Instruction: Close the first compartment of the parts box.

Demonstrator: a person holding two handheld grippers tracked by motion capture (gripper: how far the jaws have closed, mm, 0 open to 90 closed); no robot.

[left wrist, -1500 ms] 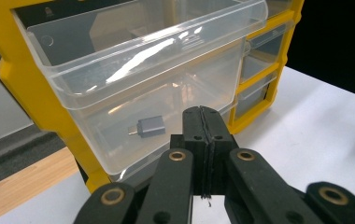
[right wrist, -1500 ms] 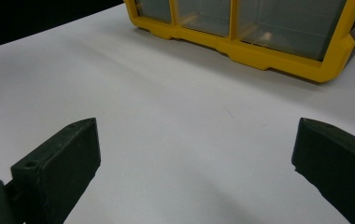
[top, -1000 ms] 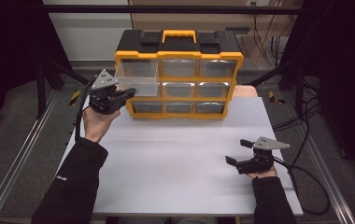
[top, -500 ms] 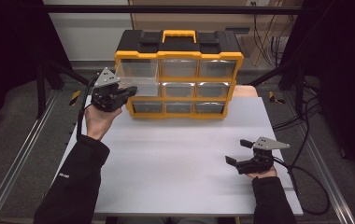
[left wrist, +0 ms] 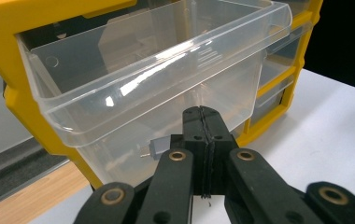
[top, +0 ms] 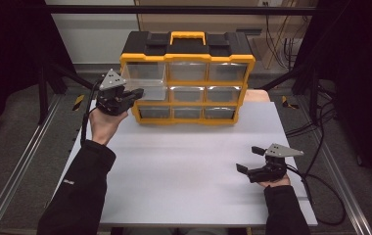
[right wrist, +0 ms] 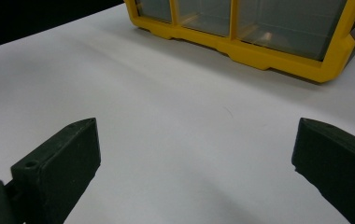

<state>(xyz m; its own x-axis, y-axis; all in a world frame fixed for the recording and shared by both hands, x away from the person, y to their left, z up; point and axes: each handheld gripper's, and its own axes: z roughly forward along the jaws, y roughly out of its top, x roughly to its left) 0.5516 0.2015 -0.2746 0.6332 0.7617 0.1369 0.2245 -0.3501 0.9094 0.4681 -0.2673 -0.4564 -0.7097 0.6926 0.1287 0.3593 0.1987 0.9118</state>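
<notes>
The left gripper [top: 134,93] sits with its jaws pressed together at the front of the clear plastic drawer [left wrist: 166,88], top-left compartment of the yellow-and-black storage cabinet [top: 188,81]. Whether a drawer lip is pinched between them cannot be determined. The drawer stands partly pulled out of its slot. The step in hand is judged to be drawer extraction. The next move calls for a straight, level pull toward the white table [top: 189,166]. The right gripper [top: 247,159] rests spread wide above the table, well apart.
</notes>
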